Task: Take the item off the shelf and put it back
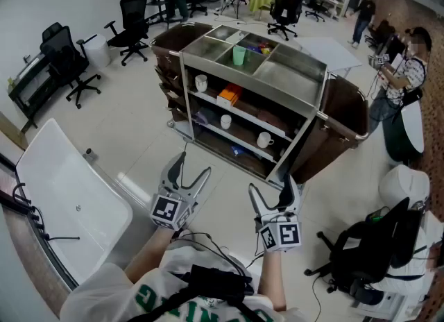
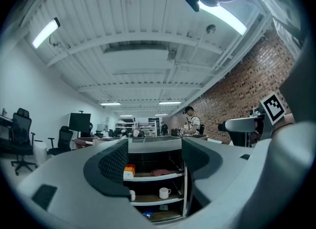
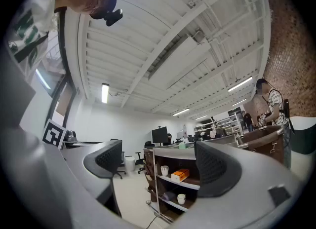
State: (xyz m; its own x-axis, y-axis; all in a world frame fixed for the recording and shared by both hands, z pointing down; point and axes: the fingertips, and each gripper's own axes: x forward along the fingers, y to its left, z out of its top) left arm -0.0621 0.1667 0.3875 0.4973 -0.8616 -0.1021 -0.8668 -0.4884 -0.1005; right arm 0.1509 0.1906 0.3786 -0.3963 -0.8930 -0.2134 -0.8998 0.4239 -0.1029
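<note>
A steel shelf cart (image 1: 300,78) stands on the floor ahead of me. Its shelves hold an orange box (image 1: 229,96), a white mug (image 1: 201,82) on the upper shelf and two more mugs (image 1: 225,121) lower down. A green cup (image 1: 238,55) sits in the top tray. My left gripper (image 1: 194,164) hangs short of the cart, jaws apart with nothing between them. My right gripper (image 1: 272,183) is beside it, also open and empty. The left gripper view frames the orange box (image 2: 129,170) and a mug (image 2: 164,192) between its jaws. The right gripper view shows the box (image 3: 178,175) too.
Brown bags (image 1: 340,116) hang on both ends of the cart. A white table (image 1: 69,196) lies at my left, and a black office chair (image 1: 368,251) at my lower right. A person (image 1: 406,71) stands at the far right. More chairs (image 1: 66,64) stand behind.
</note>
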